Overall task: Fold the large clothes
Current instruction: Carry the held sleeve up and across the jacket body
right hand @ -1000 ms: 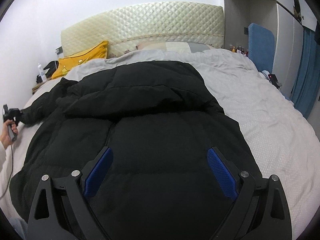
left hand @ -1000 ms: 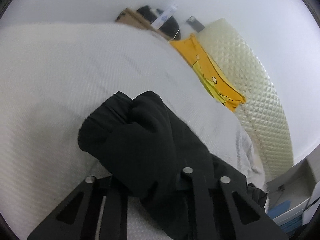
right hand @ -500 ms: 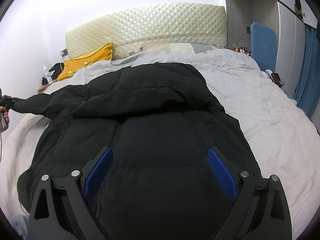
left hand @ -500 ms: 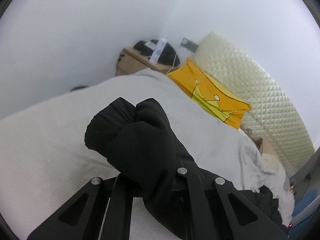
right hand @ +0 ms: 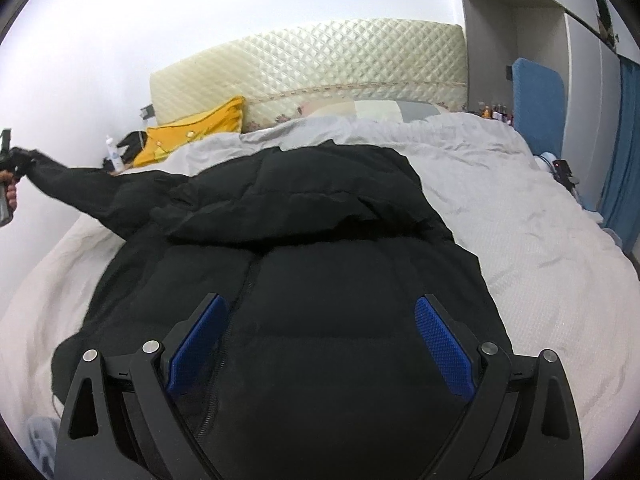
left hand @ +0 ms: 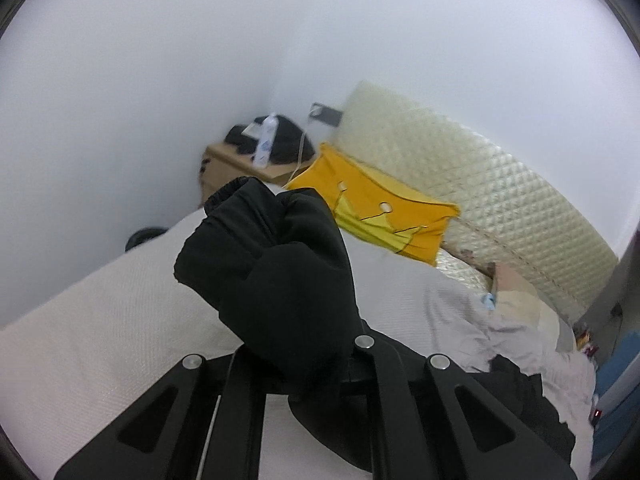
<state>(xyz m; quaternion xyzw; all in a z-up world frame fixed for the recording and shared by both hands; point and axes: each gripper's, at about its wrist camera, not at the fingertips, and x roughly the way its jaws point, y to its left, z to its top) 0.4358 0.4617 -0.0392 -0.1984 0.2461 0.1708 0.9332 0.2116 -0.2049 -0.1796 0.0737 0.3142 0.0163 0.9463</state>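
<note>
Judging by its quilted, puffy panels, the black padded jacket [right hand: 304, 280] will handle as a soft, bulky and fairly light thing: it should sag wherever it is not carried, spring back a little from a crease, and its smooth shell looks likely to slide on itself. It lies spread front-up across the white bedspread [right hand: 540, 272], hood towards the quilted headboard [right hand: 312, 68], zip running down the middle. Good places to take hold seem to be the firmer edges: cuff, hem, shoulder seam, since a pinch in the middle of a panel would gather only loose filling.

One sleeve [left hand: 280, 272] is off the bed, stretched out sideways and up from the body of the jacket. The left gripper [left hand: 304, 364] has its jaws pinched nearly together on that sleeve a little behind the elastic cuff [left hand: 228, 196], which bunches and flops forward past the fingers. In the right wrist view the same sleeve runs out to the picture's left edge, where a hand [right hand: 10, 192] carries the tool.

The right gripper [right hand: 320, 344] stands wide, its blue pads [right hand: 444, 348] well apart, with nothing between them; it hangs above the jacket's chest near the zip, and whether it touches the cloth I cannot tell
</note>
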